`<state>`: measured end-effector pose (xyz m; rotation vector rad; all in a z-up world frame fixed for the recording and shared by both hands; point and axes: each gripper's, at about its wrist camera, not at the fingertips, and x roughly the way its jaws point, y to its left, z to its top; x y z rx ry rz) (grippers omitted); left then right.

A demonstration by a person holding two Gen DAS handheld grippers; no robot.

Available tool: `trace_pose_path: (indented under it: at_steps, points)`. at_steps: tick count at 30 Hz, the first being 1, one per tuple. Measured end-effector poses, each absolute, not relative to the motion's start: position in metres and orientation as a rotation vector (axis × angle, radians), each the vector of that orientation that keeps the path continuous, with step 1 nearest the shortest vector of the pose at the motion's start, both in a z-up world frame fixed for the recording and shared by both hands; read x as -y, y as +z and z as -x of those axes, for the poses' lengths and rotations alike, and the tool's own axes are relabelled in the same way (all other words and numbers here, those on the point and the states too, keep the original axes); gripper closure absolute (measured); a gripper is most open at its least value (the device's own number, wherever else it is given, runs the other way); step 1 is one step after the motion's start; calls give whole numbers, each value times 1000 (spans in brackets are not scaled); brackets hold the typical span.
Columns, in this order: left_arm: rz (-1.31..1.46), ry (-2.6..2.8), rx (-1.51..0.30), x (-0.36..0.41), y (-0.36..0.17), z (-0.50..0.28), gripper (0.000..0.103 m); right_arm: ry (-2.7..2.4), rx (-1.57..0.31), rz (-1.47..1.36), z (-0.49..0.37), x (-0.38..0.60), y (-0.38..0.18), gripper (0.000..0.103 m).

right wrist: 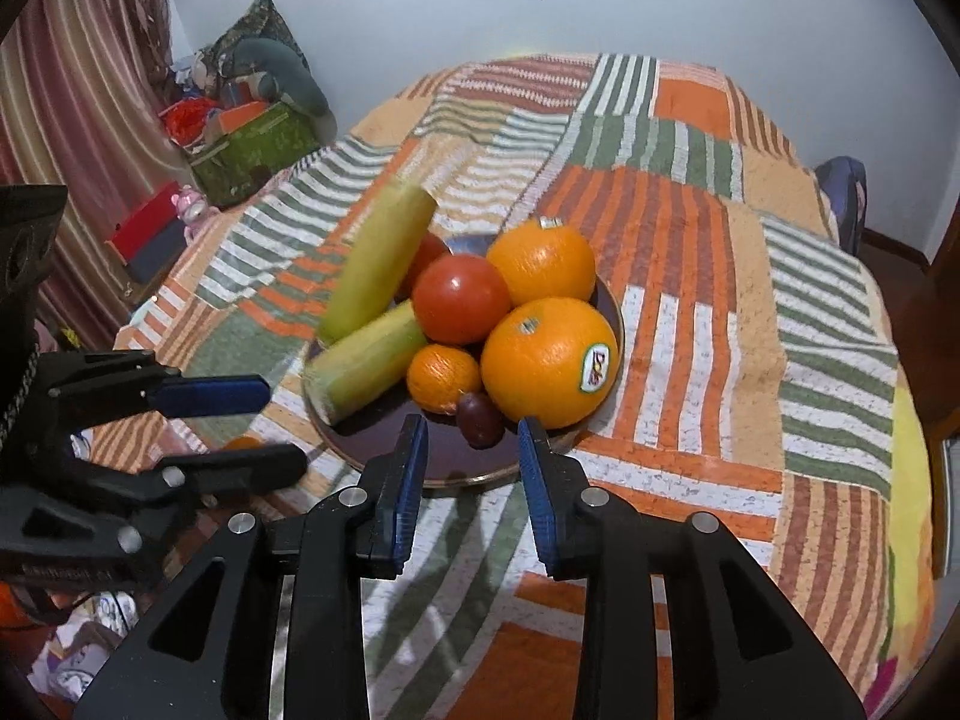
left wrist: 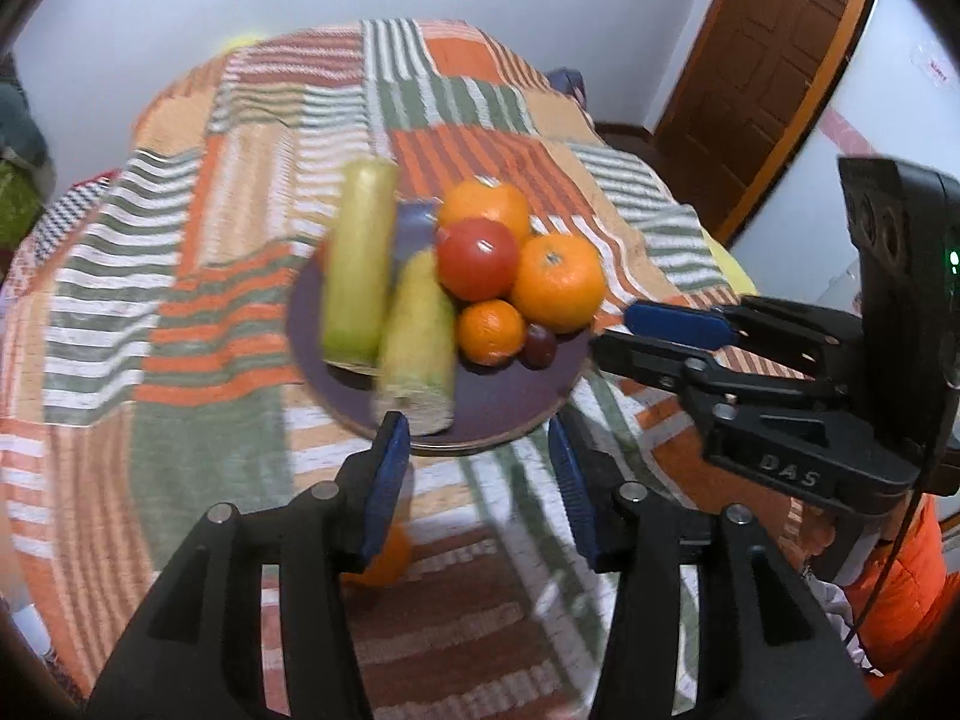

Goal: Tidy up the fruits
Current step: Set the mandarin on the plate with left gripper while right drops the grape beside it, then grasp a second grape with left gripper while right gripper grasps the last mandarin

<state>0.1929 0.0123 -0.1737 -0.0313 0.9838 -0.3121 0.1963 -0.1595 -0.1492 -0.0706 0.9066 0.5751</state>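
Note:
A dark purple plate (left wrist: 510, 408) (right wrist: 384, 426) sits on the striped tablecloth. It holds two green corn cobs (left wrist: 360, 264) (right wrist: 378, 264), a red tomato (left wrist: 477, 258) (right wrist: 462, 300), two large oranges (left wrist: 558, 282) (right wrist: 549, 360), a small orange (left wrist: 489, 330) (right wrist: 443, 378) and a dark plum (left wrist: 538, 346) (right wrist: 480, 411). Another small orange (left wrist: 387, 558) lies on the cloth behind my left finger. My left gripper (left wrist: 480, 462) is open and empty just before the plate's near rim. My right gripper (right wrist: 474, 456) is open and empty at the rim near the plum.
The striped patchwork cloth (right wrist: 690, 300) covers the round table. A wooden door (left wrist: 762, 72) stands at the right. Boxes and clutter (right wrist: 240, 132) sit on the floor at the left. A chair back (right wrist: 840, 192) shows beyond the table.

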Motion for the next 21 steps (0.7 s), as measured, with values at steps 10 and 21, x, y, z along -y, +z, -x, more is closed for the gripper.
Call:
trace_pose_path:
  at_steps: [10,21]
  points:
    - [38,-229,-972,-58,-168,-168,51,637,-865,109,-170,129,-131,75]
    - [32,-240,-1078,-62,-214,-148,51,696,-927,147,-159,97,-152,75]
